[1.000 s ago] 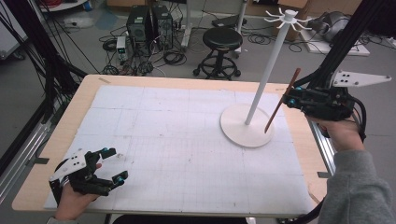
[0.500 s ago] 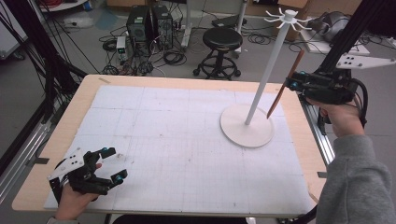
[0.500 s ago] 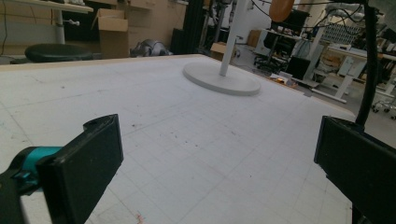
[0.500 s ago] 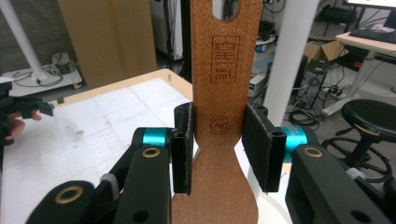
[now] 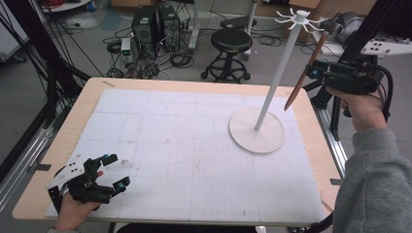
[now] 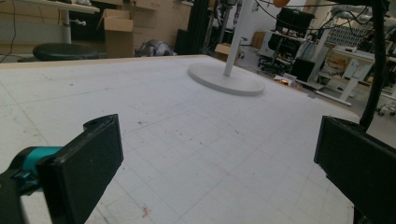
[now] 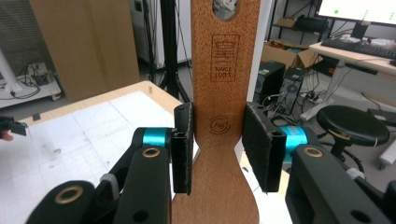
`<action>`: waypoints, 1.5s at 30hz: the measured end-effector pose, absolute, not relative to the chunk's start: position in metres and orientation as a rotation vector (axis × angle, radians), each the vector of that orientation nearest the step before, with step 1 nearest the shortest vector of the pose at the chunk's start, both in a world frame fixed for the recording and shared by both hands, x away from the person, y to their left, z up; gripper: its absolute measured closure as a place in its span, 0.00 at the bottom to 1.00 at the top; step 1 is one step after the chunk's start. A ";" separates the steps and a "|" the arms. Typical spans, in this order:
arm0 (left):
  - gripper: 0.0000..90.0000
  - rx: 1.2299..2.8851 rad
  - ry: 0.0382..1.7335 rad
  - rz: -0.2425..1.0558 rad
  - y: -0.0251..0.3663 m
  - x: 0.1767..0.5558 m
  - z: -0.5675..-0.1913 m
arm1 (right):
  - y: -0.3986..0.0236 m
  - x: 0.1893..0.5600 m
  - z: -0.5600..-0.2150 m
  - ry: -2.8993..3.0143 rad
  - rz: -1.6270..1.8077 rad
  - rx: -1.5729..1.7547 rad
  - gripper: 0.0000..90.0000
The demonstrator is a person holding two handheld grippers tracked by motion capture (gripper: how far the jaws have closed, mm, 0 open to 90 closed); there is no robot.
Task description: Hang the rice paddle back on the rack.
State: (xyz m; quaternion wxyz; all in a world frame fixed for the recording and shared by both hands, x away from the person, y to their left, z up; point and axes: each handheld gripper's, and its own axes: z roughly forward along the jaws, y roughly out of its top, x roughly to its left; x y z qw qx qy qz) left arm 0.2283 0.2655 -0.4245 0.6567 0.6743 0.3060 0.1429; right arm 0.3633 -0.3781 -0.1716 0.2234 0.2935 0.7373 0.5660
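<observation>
A long wooden spatula (image 5: 297,90) hangs tilted in the air at the table's right side, handle end up. My right gripper (image 5: 313,73) is shut on its neck; in the right gripper view the pads press both sides of the spatula (image 7: 226,70), whose handle hole (image 7: 225,7) points up. The handle's tip is close to the hooks (image 5: 301,17) on top of a white rack pole (image 5: 279,73), which rises from a round base (image 5: 256,131). My left gripper (image 5: 119,170) rests open on the mat at the near left corner, nothing between its jaws (image 6: 215,158).
A white gridded mat (image 5: 194,136) covers the wooden table. The rack base (image 6: 226,79) stands far ahead of the left jaws. Behind the table are a black stool (image 5: 232,41), computer towers (image 5: 155,24) and cables on the floor. Black frame posts (image 5: 384,24) stand at the right.
My right gripper has risen with the spatula, bringing its handle end up beside the rack's top hooks. The left gripper has stayed put.
</observation>
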 end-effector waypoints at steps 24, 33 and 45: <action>0.02 1.527 0.693 0.322 0.267 0.230 -0.425 | -0.381 0.379 -0.159 1.920 1.579 0.871 0.72; 0.02 1.503 0.696 0.323 0.269 0.229 -0.423 | -0.373 0.386 -0.160 1.928 1.574 0.876 0.72; 0.02 1.522 0.692 0.329 0.269 0.228 -0.424 | -0.369 0.389 -0.165 1.943 1.549 0.890 0.72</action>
